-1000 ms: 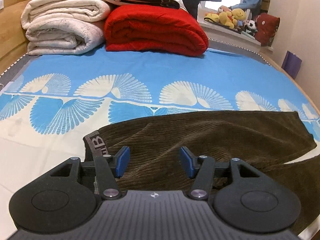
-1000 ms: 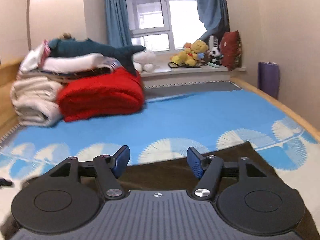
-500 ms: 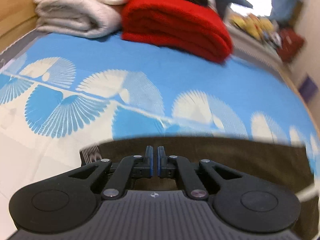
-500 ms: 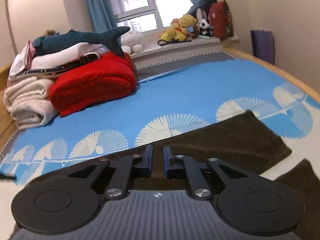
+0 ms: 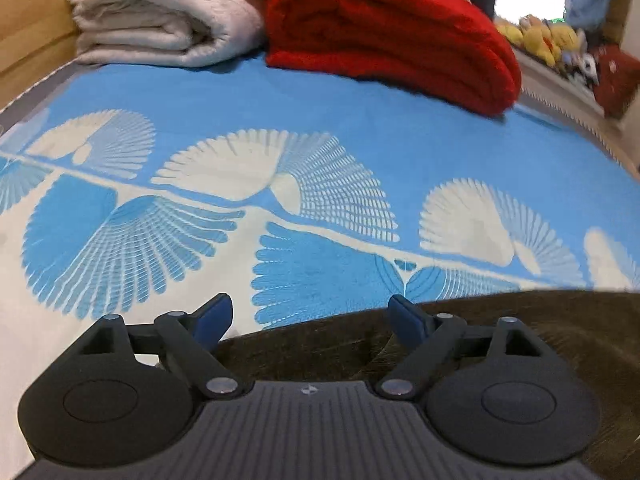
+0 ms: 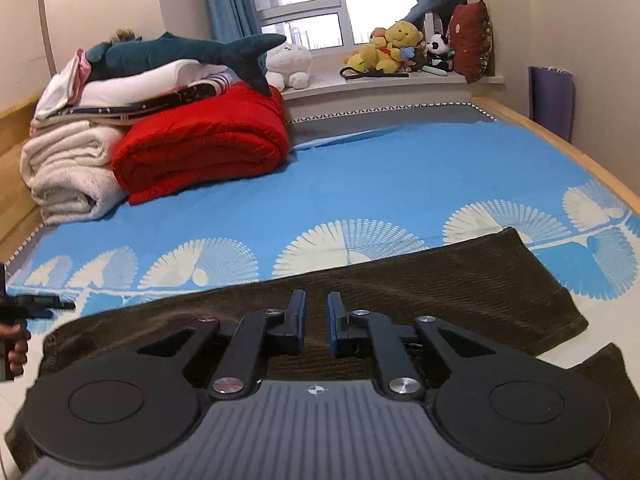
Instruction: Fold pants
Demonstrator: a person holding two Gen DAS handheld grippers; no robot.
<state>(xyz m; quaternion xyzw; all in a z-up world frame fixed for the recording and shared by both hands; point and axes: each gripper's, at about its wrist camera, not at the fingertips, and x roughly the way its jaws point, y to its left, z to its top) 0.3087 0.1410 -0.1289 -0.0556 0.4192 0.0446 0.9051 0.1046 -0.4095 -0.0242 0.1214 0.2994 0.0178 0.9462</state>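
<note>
Brown corduroy pants (image 6: 400, 284) lie flat across a blue fan-print sheet (image 5: 360, 152) as two hand-held grippers close in on them.

The left gripper (image 5: 308, 316), its jaws just reopened and now spread wide with nothing between them, hangs over the pants' near edge. The right gripper (image 6: 317, 320) sits low over the middle of the fabric, jaws nearly pressed together; whether any cloth is pinched cannot be told. The ribbed cloth looks soft, limp and fairly thick, likely to sag and bunch rather than hold a crease, though unlikely to slip. The firmest holds are probably the waistband and the hems. A red blanket (image 6: 200, 148) and folded white bedding (image 5: 160, 20) sit well apart at the head of the bed.
</note>
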